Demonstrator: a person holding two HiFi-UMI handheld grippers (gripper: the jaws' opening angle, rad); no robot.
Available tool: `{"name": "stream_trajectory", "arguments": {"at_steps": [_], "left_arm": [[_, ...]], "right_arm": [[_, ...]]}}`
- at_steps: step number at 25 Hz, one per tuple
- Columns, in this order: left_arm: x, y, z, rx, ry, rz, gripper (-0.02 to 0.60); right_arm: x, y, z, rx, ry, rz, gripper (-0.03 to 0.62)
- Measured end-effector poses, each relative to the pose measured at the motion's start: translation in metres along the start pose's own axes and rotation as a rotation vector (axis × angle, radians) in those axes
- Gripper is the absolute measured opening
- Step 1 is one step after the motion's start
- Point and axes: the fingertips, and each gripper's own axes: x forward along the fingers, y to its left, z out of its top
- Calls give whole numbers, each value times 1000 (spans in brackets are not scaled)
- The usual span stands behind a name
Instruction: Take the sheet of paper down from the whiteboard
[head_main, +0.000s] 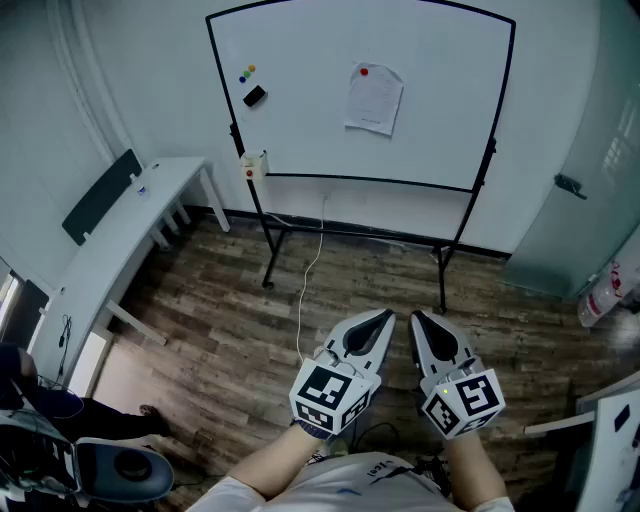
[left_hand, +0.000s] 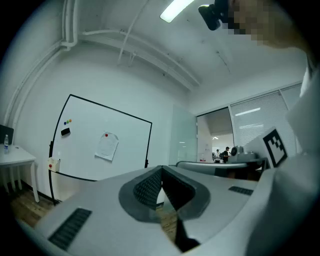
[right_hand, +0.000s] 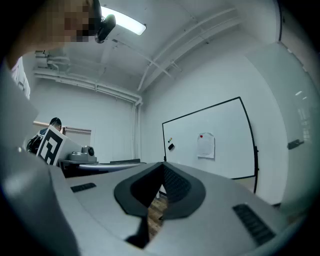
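Sheet of paper (head_main: 373, 98) flat on the whiteboard (head_main: 310, 130), right of the board's middle, in the upper centre of the head view. Hangs from a red magnet (head_main: 364, 71) at its top edge, lower corners slightly curled. Sits well apart from both tools.

Toward the board's upper left, a small cluster of coloured magnets (head_main: 247, 73), with a black eraser (head_main: 254, 96) just below. At the board's lower left corner, a small pale box (head_main: 254, 167) on the frame. Black stand legs on the wooden floor (head_main: 220, 330), and a white cable (head_main: 305, 290) trailing from under the board toward the bottom of the frame.

Left hand-held gripper (head_main: 386, 316) at lower centre, level, tip aimed up-frame toward the board. Jaws pressed fully together, nothing between them. Right hand-held gripper (head_main: 417, 317) just beside it on the right, likewise level, jaws closed tight and empty. Tips near each other, not touching. Square-marker cubes at the rear of each, above the wrists.

Along the left edge of the frame, a white bench (head_main: 110, 250) with a dark panel (head_main: 100, 195) along its wall side. At the right edge, a frosted glass door (head_main: 580, 190).

In both gripper views, paper small and far off beyond the closed tips: left of centre in the left gripper view, right of centre in the right gripper view.
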Motion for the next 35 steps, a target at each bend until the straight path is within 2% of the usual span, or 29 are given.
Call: {"name": "stream_trajectory", "arguments": {"at_steps": [5,12,17,22,29,35], "left_arm": [[-3,-3,-4,0,-2,1,14],[-18,18,-3,-15,-2,22,14],[-43,57,2,-18,-26,78,14],[-56,87,-9,-50,-6,121,14],[-45,95,-21,-39,18,120,14],[-2,127,-32,-32,36,139,14]], "right_arm": [[-4,1,-4,15,1,2,11],[5,12,-4,54,-4,12,12],[18,22,-3,55,-19,-2,12],[33,30,-19,82,2,-5,12],[58,31,-32,91,9,33,12],[103,0,-42,100,8,72,12]]}}
